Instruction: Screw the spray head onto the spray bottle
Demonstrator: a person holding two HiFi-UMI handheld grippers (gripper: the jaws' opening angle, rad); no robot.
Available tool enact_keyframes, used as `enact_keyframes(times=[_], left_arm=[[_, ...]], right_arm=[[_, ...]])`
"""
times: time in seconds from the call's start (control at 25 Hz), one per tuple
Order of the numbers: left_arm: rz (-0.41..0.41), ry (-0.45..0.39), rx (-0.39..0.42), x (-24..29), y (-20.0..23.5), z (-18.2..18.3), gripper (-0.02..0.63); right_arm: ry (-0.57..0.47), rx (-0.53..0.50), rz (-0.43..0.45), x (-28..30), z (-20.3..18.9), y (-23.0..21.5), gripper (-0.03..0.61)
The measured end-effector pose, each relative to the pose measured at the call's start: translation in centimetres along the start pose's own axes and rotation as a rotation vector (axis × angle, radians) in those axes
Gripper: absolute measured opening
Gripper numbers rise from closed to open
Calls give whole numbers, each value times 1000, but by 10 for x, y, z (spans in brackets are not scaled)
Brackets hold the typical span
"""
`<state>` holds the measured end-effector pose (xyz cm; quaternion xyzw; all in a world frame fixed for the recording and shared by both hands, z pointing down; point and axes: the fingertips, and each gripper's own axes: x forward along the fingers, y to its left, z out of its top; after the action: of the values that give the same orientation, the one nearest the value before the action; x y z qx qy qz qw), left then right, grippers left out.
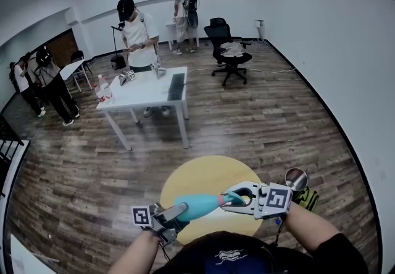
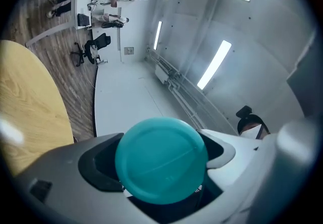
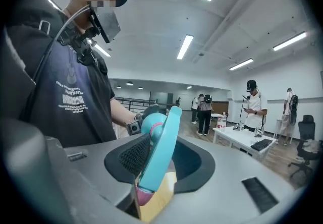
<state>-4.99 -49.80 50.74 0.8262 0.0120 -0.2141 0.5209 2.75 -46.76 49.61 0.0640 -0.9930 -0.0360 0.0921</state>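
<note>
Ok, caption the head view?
Left claw grips teal plastic spray bottle over round yellow table; teal-and-pink spray head sits inside right claw.

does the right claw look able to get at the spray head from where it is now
Likely yes: the spray head already sits between the jaws of the right claw, nothing blocking. The left claw holds the spray bottle level toward it. Whether the right one grips is unclear.

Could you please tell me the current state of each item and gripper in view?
spray bottle: held level above the round table, base end in the left gripper.
spray head: on the bottle's neck; tightness cannot be told.
left gripper: jaws shut on the spray bottle.
right gripper: jaws shut on the spray head.
</note>
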Motion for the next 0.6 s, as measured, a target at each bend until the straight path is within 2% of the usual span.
enact_keyframes(times=[0.08,0.2,0.44,0.52,0.6], left_arm=[[5,27,65,2,-5,-4,465],[33,85,208,6,-13,-12,466],[90,296,570,10,-36,-31,466],[89,335,627,11,-42,-34,466],[86,322,620,9,-44,-31,466]], right_arm=[[-18,56,25,-2,0,3,147],[-35,125,52,-7,-2,7,143],[-52,222,126,-8,-5,21,135],[-47,233,163,-7,-6,28,135],[-29,223,165,-4,-8,29,133]])
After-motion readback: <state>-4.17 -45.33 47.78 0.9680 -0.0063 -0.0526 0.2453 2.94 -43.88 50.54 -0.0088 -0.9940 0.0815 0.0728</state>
